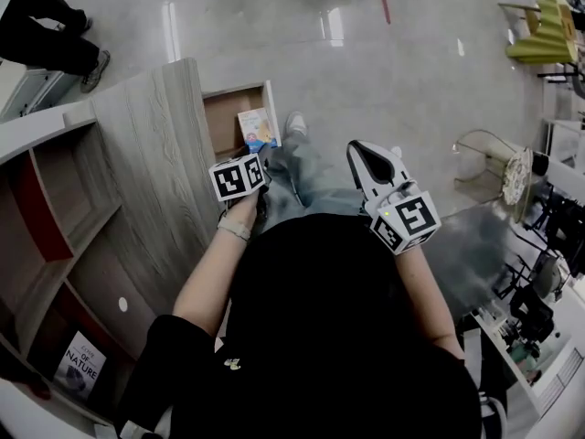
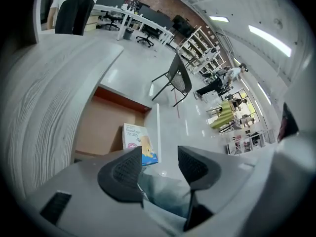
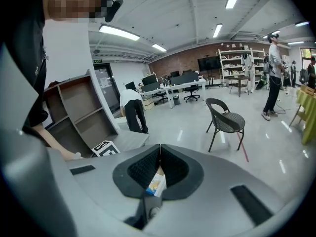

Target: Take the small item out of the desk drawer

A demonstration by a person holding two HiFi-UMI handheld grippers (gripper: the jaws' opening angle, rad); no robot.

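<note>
A small white and blue box (image 1: pixel 258 128) lies at the right side of the open desk drawer (image 1: pixel 224 122). In the left gripper view the same box (image 2: pixel 138 143) shows just beyond my left gripper (image 2: pixel 158 166), whose jaws stand open with nothing between them. That gripper's marker cube (image 1: pixel 239 177) hovers at the drawer's near edge. My right gripper (image 1: pixel 358 148) hangs over the floor right of the drawer. In its own view the right gripper (image 3: pixel 160 156) is shut, tips together, with nothing held.
The wood-grain desk top (image 1: pixel 146 172) runs left of the drawer, with open shelves and a book (image 1: pixel 80 366) beyond. A person's legs (image 1: pixel 50 35) stand at the far left. A chair (image 2: pixel 175 78) stands on the glossy floor. Cluttered desks (image 1: pixel 539 236) line the right.
</note>
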